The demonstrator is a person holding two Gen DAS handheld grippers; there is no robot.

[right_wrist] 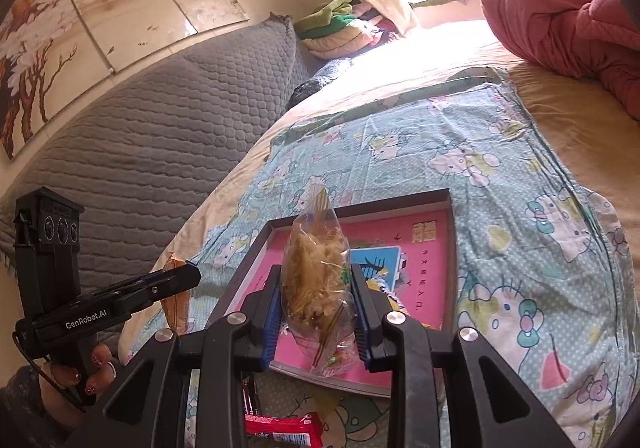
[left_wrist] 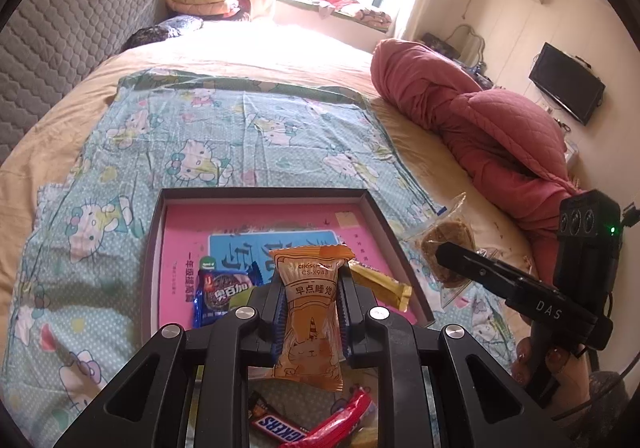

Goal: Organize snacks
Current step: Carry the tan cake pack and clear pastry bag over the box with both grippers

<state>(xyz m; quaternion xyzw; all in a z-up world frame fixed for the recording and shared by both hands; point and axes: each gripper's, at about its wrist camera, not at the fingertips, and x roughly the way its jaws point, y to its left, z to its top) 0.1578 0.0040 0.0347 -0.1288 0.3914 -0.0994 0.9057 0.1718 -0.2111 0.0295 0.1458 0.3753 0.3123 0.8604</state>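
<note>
My left gripper (left_wrist: pixel 308 300) is shut on an orange snack packet (left_wrist: pixel 308 312) and holds it above the near edge of the pink-lined box (left_wrist: pixel 180 224). In the box lie a blue Oreo pack (left_wrist: pixel 218 294) and a gold bar (left_wrist: pixel 382 284). My right gripper (right_wrist: pixel 318 300) is shut on a clear bag of brown pastry (right_wrist: pixel 316 268), held above the box's (right_wrist: pixel 436 248) near edge. The right gripper also shows in the left wrist view (left_wrist: pixel 452 252), with the pastry bag (left_wrist: pixel 448 244) at its tip. The left gripper shows in the right wrist view (right_wrist: pixel 188 276).
A Snickers bar (left_wrist: pixel 280 428) and a red packet (left_wrist: pixel 344 420) lie on the Hello Kitty cloth (left_wrist: pixel 224 144) in front of the box. A red wrapper (right_wrist: pixel 284 430) shows below my right gripper. A pink quilt (left_wrist: pixel 472 116) is bunched on the right. A grey headboard (right_wrist: pixel 152 120) stands on the left.
</note>
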